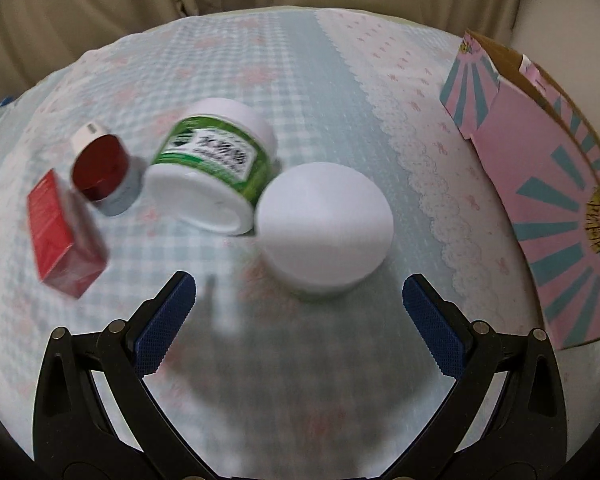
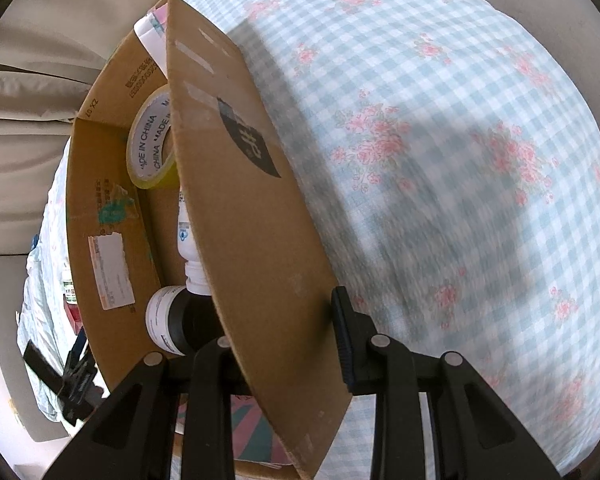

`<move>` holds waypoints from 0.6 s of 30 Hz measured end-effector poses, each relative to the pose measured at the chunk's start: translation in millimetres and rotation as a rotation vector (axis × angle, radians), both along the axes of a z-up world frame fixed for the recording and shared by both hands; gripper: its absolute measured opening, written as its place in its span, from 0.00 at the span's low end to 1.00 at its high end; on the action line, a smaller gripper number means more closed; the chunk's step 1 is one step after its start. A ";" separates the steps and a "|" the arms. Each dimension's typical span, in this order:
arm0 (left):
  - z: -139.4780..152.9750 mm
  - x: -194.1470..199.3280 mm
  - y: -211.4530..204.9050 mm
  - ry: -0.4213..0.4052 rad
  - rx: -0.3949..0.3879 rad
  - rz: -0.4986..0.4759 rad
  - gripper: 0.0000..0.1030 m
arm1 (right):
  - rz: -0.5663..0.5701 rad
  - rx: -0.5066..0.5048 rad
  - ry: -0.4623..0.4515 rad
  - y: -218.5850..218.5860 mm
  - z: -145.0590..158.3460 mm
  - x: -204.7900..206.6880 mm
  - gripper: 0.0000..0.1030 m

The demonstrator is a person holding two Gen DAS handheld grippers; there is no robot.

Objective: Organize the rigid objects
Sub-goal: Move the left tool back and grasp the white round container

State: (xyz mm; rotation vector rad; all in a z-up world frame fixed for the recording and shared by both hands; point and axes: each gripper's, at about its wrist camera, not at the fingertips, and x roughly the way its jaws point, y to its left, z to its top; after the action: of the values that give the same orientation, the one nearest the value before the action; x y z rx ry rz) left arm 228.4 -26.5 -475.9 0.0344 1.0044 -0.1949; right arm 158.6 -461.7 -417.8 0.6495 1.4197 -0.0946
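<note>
L gripper point(image 1: 299, 289) angled steeply down, jaws spread wide, empty, just short of white jar point(image 1: 325, 229) on checked cloth point(image 1: 300, 80). R gripper point(image 2: 284, 320) pointing steeply down, clamped on cardboard box flap point(image 2: 252, 208).

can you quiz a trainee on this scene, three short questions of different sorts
1. True or false: the left gripper is holding the white round jar.
2. What do the right gripper's jaws clamp? A) roll of tape B) cardboard box flap C) red box
3. Fill in: the green-labelled jar lies on its ____.

Key:
1. False; its jaws stand open, with nothing between them.
2. B, the cardboard box flap; the roll of tape sits inside the box, and the red box is on the cloth.
3. side
</note>
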 end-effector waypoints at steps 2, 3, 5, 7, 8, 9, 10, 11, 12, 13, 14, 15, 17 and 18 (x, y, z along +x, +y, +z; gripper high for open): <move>-4.2 5.6 -6.1 -0.008 0.006 -0.007 0.99 | -0.004 0.002 -0.002 1.1 -0.1 -0.1 0.26; -5.2 7.7 -8.7 -0.014 0.008 -0.009 0.99 | -0.005 0.001 -0.002 1.2 0.0 -0.7 0.26; -6.9 12.3 -14.0 -0.023 0.010 -0.013 0.99 | -0.010 0.001 -0.003 1.4 0.0 -1.1 0.26; -8.3 17.2 -18.1 -0.028 0.015 -0.016 0.98 | -0.015 0.001 -0.005 0.9 -0.3 -2.2 0.26; -9.4 19.0 -20.3 -0.028 0.017 -0.018 0.95 | -0.016 0.001 -0.006 0.2 -0.5 -2.9 0.26; -10.8 21.0 -22.4 -0.026 0.018 -0.021 0.91 | -0.019 0.001 -0.007 0.3 -0.5 -3.5 0.26; -12.7 23.5 -24.1 -0.023 0.021 -0.020 0.90 | -0.021 0.001 -0.008 0.0 -0.9 -3.2 0.26; -14.5 25.5 -24.6 -0.018 0.023 -0.018 0.88 | -0.023 0.001 -0.009 0.2 -0.8 -3.4 0.26; -16.5 27.6 -24.7 -0.013 0.022 -0.017 0.84 | -0.022 0.001 -0.009 -0.1 -0.6 -3.3 0.26; -19.0 29.8 -24.3 -0.006 0.022 -0.012 0.81 | -0.023 0.001 -0.009 -0.1 -0.4 -3.6 0.26; -21.3 31.3 -22.9 0.004 0.017 -0.006 0.73 | -0.024 0.001 -0.010 0.1 -0.4 -3.7 0.26; -22.7 32.1 -21.3 0.012 0.009 -0.003 0.71 | -0.024 0.001 -0.011 0.3 -0.4 -3.7 0.26; -22.6 32.4 -18.7 0.007 -0.008 0.002 0.69 | -0.026 0.001 -0.012 -0.1 -0.5 -4.3 0.26; -22.6 32.8 -19.2 0.005 -0.008 -0.001 0.67 | -0.028 0.001 -0.013 0.1 -0.5 -4.4 0.26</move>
State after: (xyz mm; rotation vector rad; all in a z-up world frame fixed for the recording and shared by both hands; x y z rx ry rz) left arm 261.2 -45.7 -498.5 0.0272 1.0082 -0.2000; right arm 154.2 -461.6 -418.2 0.6696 1.3984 -0.1117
